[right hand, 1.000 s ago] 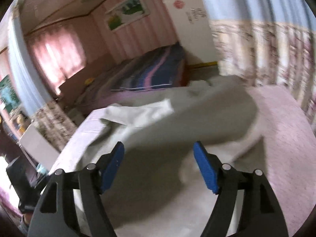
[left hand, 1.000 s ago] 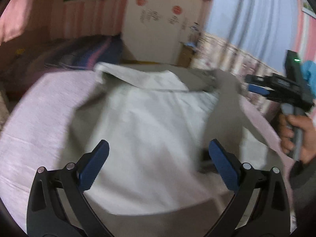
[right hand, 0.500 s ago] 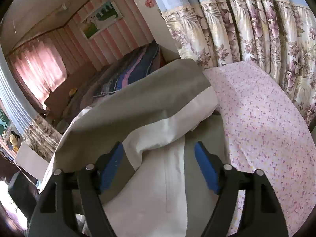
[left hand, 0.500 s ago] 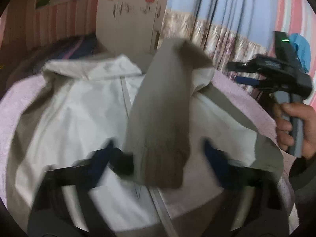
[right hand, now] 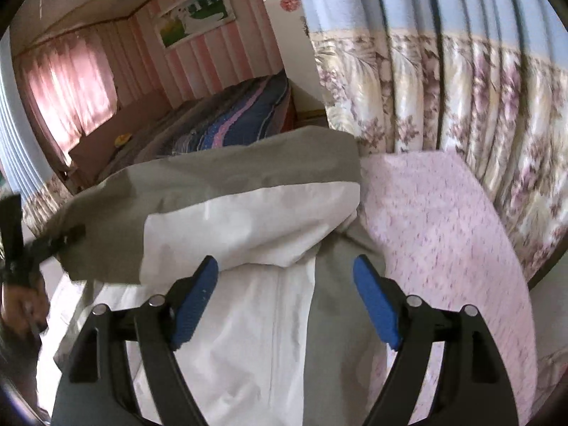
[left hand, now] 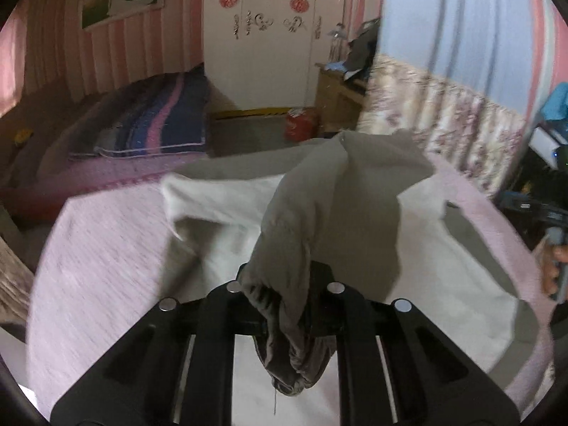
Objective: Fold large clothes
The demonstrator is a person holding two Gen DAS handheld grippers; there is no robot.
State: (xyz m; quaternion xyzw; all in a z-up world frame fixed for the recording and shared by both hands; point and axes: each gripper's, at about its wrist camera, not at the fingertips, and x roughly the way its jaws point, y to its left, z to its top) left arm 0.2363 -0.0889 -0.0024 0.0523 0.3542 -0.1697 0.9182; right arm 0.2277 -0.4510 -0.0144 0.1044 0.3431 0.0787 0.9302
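Pink-striped bedroom, floral curtain (right hand: 443, 99) along one side, white wardrobe (left hand: 262, 35) at the far wall, a second bed with a blue and pink striped blanket (left hand: 156, 124) beyond. In front, a bed under a pink flowered sheet (right hand: 443, 234), carrying the large garment.

Left claw (left hand: 284, 305): jaws closing, nearly together, pinched on a bunched grey sleeve end (left hand: 291, 337) of the jacket (left hand: 461, 305). Cuff hanging crumpled below the jaws, a loose thread trailing from it. Sleeve rising from the grip in a grey ridge toward the far edge of the bed, lifted clear of the white body panel beneath. Around it, the grey and white jacket spread flat on the sheet, a folded white flap (left hand: 213, 198) up and to the left of the sleeve, bare pink sheet further left. At the right edge of the left wrist view, a hand (left hand: 552, 269) gripping a dark handle, blurred.

Right claw (right hand: 284, 301): wide apart, blue pads (right hand: 195, 298) showing, nothing pressed between them. Hovering over the white front panel and its centre seam, beside a grey strip on the right. Just ahead, a raised grey and white fold of the jacket hanging across the view. Far left of that view, the other gripper's dark body and a hand (right hand: 21, 305), partly cut off.
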